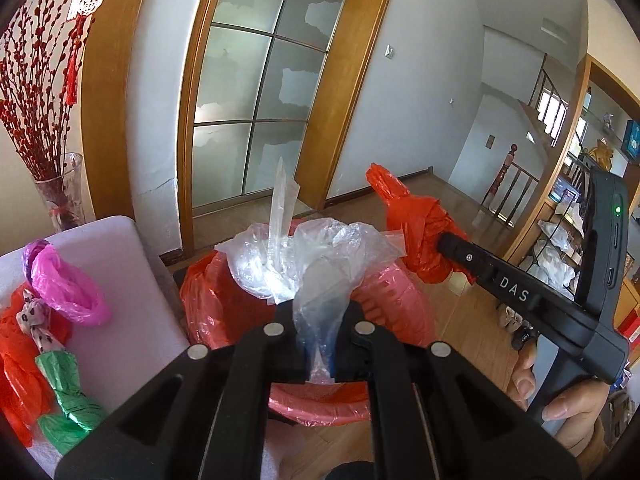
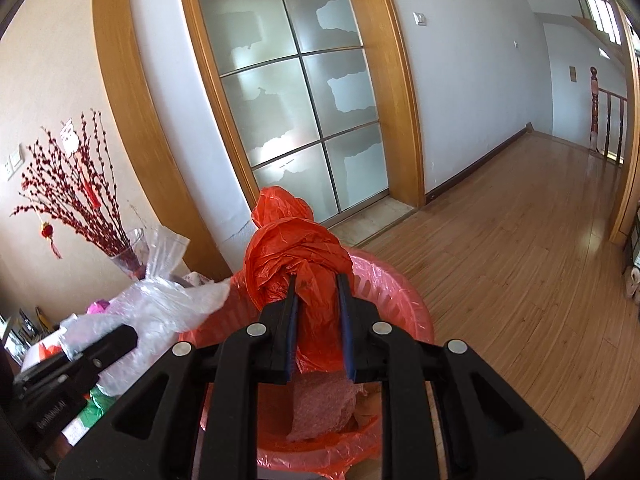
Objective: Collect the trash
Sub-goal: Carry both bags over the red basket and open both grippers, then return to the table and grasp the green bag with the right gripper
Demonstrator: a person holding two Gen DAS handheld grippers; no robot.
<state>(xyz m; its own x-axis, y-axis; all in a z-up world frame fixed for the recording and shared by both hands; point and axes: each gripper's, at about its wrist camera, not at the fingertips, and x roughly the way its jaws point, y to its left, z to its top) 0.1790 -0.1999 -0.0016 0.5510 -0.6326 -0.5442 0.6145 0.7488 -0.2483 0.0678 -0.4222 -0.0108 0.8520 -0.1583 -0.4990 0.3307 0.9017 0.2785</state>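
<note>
Pinching a crumpled clear plastic bag (image 1: pixel 320 264), the left hand-held gripper (image 1: pixel 318 344) hangs over the red-lined bin (image 1: pixel 208 300); the right hand-held gripper (image 2: pixel 318 320) clamps a knotted orange bag (image 2: pixel 296 252) there too. Both look light, soft and slippery; bunched folds grip best.

The left gripper (image 1: pixel 320 336) holds a crumpled clear plastic bag (image 1: pixel 304 256) pinched between its fingers (image 1: pixel 280 320), above a pink bin (image 1: pixel 400 296) lined with a red liner (image 1: pixel 208 296). At right, the right gripper (image 1: pixel 444 246), held by a hand (image 1: pixel 568 404), grips a bunched orange-red bag (image 1: pixel 412 220) over the bin's far rim. On the white tabletop (image 1: pixel 132 312) at left lie a pink bag (image 1: pixel 64 284), a green bag (image 1: pixel 64 380), a red bag (image 1: pixel 16 344) and a spotted cloth strip (image 1: pixel 38 320). A glass vase (image 1: pixel 60 196) of red branches stands behind.
</note>
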